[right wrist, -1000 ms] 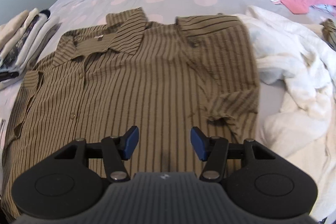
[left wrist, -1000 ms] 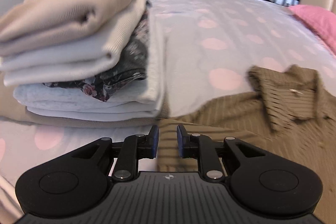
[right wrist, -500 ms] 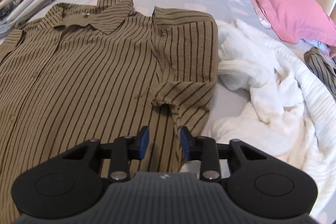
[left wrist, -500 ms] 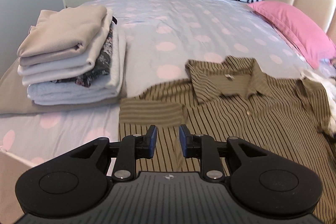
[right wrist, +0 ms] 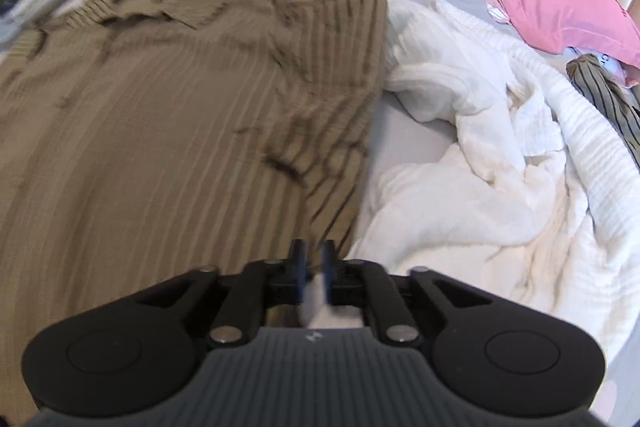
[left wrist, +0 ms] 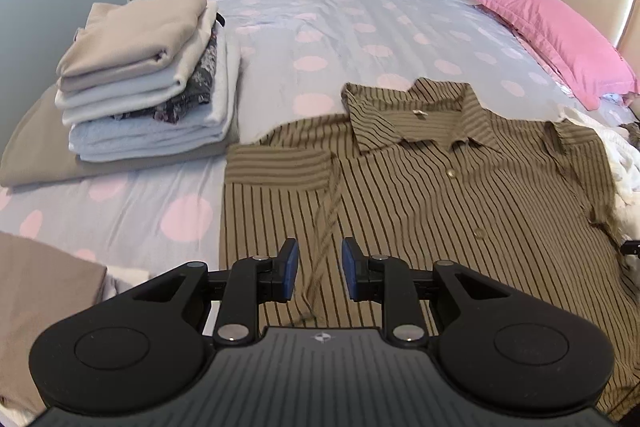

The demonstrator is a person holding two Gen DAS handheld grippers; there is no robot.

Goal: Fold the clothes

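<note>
On the polka-dot bed (left wrist: 360,11), your one brown pinstriped shirt (left wrist: 460,195) lies flat and face up, thin woven cloth with small round buttons, its collar pointing toward the far wardrobe and its long axis running from you to there. Your left claw (left wrist: 316,269) hovers over the near hem, blue pads apart with a raised fold of placket between them. Your right claw (right wrist: 313,273) is nearly closed by the shirt's right edge; whether it pinches cloth you cannot tell through the blur. One stack of folded clothes (left wrist: 148,79) sits left, one pink pillow (left wrist: 560,39) and one rumpled white waffle-textured towel (right wrist: 500,155) right.
</note>
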